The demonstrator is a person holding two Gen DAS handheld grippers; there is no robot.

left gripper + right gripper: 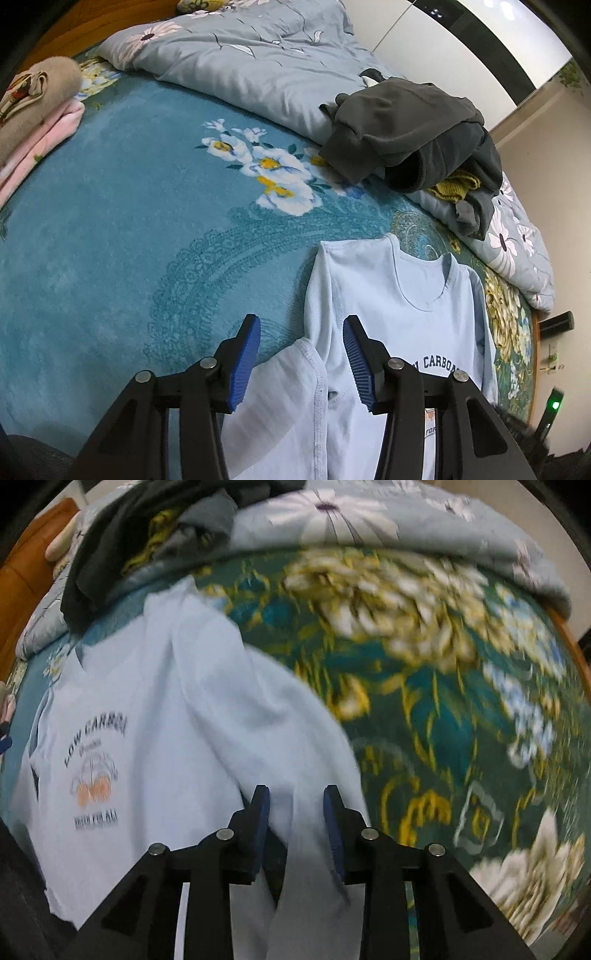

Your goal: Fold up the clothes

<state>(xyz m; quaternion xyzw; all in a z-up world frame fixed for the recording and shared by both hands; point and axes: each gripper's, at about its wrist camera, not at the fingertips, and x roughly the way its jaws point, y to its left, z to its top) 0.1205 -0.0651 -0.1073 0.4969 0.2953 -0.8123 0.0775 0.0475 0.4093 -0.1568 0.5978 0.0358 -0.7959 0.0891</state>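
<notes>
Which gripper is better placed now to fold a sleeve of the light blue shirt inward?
Left, probably. The left gripper is open right over a sleeve of the shirt; the right gripper view is blurred.

Teal floral bedspread under the jaws. Grey flowered quilt bunched far ahead. Wooden headboard ahead-left.

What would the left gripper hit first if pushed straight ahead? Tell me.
Most likely the light blue T-shirt: the open left gripper already has its sleeve between the jaws, with the shoulder directly ahead. Depth is uncertain.
</notes>
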